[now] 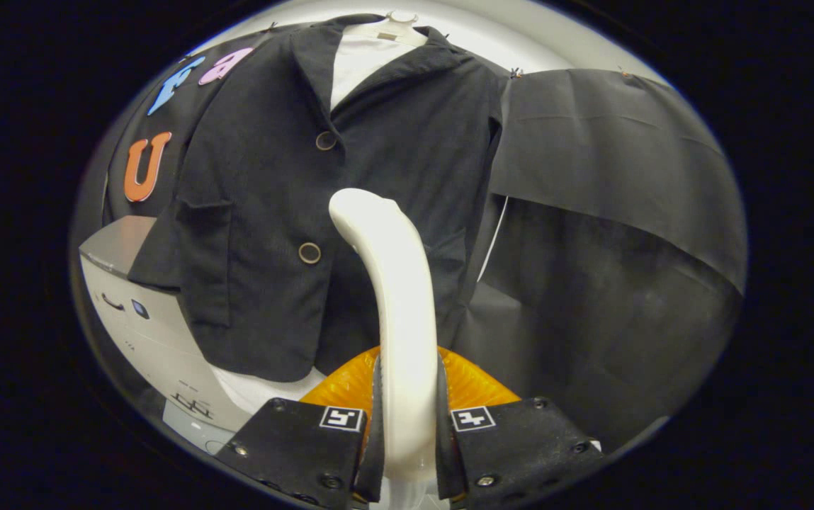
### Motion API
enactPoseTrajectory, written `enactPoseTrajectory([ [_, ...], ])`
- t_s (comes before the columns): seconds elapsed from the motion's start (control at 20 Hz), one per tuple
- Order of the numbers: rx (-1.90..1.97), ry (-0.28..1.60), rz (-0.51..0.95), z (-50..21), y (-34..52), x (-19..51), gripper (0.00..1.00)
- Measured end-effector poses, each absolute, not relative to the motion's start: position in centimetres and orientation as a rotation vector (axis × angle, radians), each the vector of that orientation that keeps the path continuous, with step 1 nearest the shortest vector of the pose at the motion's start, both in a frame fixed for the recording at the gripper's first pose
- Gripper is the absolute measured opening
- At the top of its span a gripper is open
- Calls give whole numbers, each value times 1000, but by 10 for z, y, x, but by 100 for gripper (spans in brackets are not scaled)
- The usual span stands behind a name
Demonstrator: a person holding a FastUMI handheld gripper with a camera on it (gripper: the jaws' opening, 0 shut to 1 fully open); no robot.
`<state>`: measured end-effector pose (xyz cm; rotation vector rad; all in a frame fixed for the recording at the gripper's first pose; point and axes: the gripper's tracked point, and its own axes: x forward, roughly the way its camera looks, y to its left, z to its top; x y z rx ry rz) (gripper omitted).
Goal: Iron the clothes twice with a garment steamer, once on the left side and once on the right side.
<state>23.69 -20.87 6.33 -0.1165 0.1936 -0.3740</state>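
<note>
The gripper is closed on the white, curved plastic handle of the garment steamer, one finger pressing each side of it, so the tool is firmly in hand and rises up between the fingers toward the garment. That garment, a dark, short-sleeved jacket of ribbed cloth with two round brown buttons, hangs on a pale hanger over a white inner shirt, and the steamer's upper end stands in front of the jacket's lower half, just right of the lower button. Judging by this, the steamer has been picked up and brought to the jacket, but nothing tells whether either stroke, left or right, has been made; both should be counted as outstanding. Much is hard to read. The steamer's face points away toward the jacket, so whether it touches the cloth or stands just off it cannot be told, nor can any steam be seen. An orange ribbed translucent part shows behind the handle near the fingers, its shape mostly covered. The handle hides the strip of jacket behind it. Left of the jacket, a grey-white appliance casing is partly covered by the sleeve.
</note>
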Motion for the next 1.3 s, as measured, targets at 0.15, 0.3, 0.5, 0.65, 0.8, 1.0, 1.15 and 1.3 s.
enactPoseTrajectory([
  [0.15,-116,238,-370,34,-208,237,32],
  [0.3,-118,272,-370,12,-210,236,32],
  [0.5,-107,320,-368,-14,-210,230,32],
  [0.65,-104,351,-364,-34,-209,229,32],
  [0.8,-91,383,-366,-53,-208,227,32],
  [1.0,-68,426,-361,-73,-204,225,32],
  [1.15,-48,430,-365,-75,-201,221,32],
  [1.3,-36,416,-368,-67,-197,212,32],
])
